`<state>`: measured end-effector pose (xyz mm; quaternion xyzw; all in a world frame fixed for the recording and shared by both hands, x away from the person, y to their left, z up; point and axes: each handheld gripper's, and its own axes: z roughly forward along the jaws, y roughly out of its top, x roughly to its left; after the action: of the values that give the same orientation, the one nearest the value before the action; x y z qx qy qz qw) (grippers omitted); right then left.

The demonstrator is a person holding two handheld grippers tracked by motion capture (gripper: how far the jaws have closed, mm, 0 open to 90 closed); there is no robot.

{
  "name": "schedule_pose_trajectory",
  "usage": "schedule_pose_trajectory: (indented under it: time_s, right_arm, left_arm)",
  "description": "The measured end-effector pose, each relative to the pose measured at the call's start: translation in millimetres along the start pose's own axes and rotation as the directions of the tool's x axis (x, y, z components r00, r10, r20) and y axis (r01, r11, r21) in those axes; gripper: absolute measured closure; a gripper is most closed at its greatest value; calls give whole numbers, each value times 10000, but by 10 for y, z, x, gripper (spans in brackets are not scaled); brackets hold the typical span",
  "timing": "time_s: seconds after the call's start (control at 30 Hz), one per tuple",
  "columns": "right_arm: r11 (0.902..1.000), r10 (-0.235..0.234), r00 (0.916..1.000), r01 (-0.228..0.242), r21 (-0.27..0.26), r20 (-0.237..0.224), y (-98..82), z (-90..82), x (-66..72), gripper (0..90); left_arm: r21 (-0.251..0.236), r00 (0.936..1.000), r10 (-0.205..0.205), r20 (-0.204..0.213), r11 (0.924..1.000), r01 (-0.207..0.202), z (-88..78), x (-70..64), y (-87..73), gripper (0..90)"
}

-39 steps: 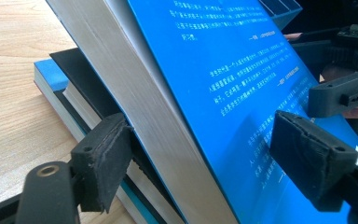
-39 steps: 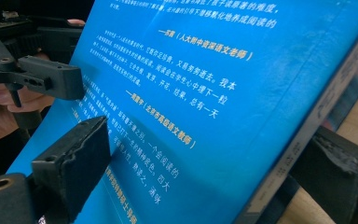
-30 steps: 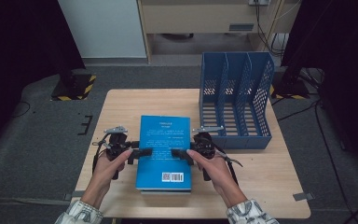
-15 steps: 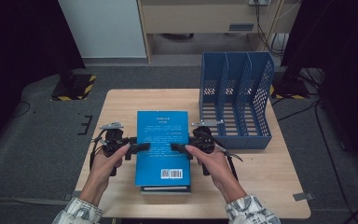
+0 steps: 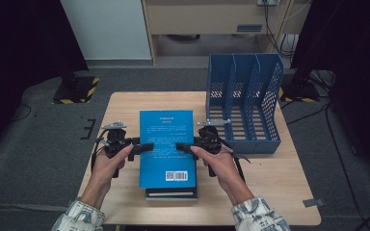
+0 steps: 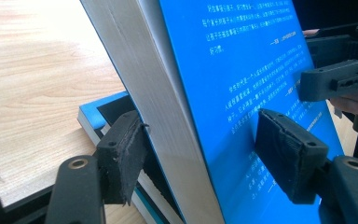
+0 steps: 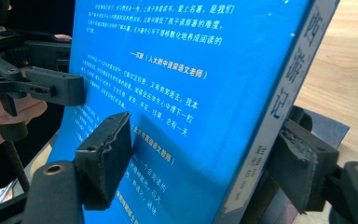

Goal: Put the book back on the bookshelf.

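I see the blue book (image 5: 166,139) lifted off a second book (image 5: 171,192) that lies flat on the tabletop (image 5: 279,192), held between my two tools over the middle of the table. The left hand-held gripper (image 5: 144,147) comes in from the book's left edge; in the left gripper view its jaws have just been closing and now straddle the page edge, one pad (image 6: 121,156) under the book, the other on the printed cover. The right hand-held gripper (image 5: 184,147) takes the spine side, jaws likewise just closing and clamped across the book's thickness. The blue file rack (image 5: 243,103) stands just beyond my right hand.
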<state>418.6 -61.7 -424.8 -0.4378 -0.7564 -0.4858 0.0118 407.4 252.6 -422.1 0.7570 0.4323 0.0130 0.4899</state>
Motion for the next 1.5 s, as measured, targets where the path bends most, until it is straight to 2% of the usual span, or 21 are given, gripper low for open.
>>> schedule_pose_trajectory:
  time_s: [0.43,1.0,1.33,1.5]
  right_arm:
    - [9982,-423,9990,430,-425,173,195,-93,53,334]
    - [9932,-1014,9936,1039,-521,496,346,-110,122,360]
    - [9910,-1179,9910,1215,-566,629,414,-110,132,365]
    - [9888,-1339,9885,1380,-569,710,457,-105,138,367]
  left_arm:
    - [-201,9981,456,-416,9987,-465,-99,-50,217,383]
    - [-248,9943,771,-740,9966,-791,-159,-56,343,405]
    - [-316,9909,1000,-905,9942,-1032,-169,-53,411,410]
    - [-346,9904,980,-972,9942,-1018,-176,-54,432,411]
